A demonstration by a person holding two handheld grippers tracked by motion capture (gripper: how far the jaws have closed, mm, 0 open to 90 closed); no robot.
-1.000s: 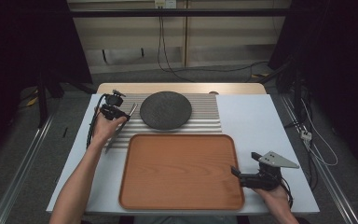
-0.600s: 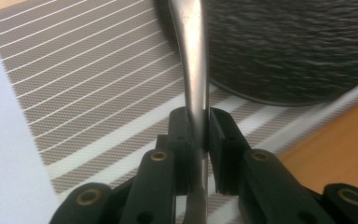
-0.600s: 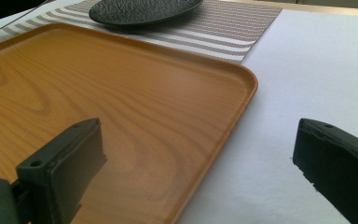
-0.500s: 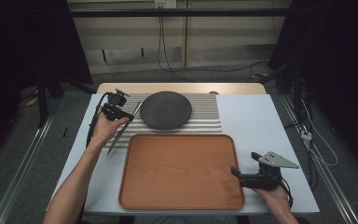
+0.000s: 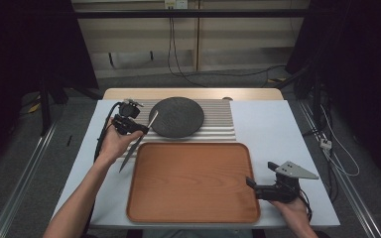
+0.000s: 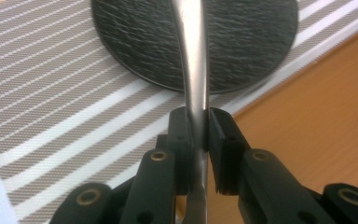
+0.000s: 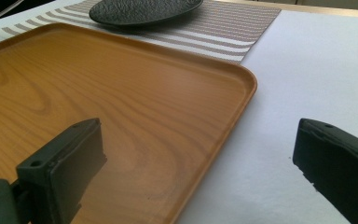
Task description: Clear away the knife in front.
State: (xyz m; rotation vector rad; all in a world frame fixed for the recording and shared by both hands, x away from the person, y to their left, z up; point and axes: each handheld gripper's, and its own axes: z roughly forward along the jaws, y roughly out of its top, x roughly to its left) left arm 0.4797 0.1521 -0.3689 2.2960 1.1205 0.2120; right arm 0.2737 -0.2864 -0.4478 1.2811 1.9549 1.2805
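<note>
White table [image 5: 278,129], viewed from above: a wooden tray [image 5: 193,181] sits at the near centre. Behind it lies a striped placemat [image 5: 221,121] with a dark round plate [image 5: 177,116] on it, well apart from the tray's far rim.

Left gripper [image 5: 141,130] is held over the mat's left end, beside the plate. The high view shows a long thin metal utensil [image 5: 138,141] passing through it, slanting from near the plate's left edge down to the tray's left far corner (which kind of utensil cannot be told). The left gripper view adds the grip itself: both black jaws are pressed against the utensil's [image 6: 193,79] metal shank, which runs up over the plate [image 6: 242,42], with mat stripes [image 6: 51,107] left and tray wood [image 6: 317,116] right.

Right gripper [image 5: 251,184] sits at the tray's right edge, near the front corner, in the person's right hand [image 5: 290,208]. The right gripper view [image 7: 200,163] shows what the high view cannot resolve: its jaws stand wide apart, one above the tray [image 7: 121,88], the other above bare table [image 7: 317,65], nothing between them.

Cables [image 5: 178,54] hang behind the table on the floor.
</note>
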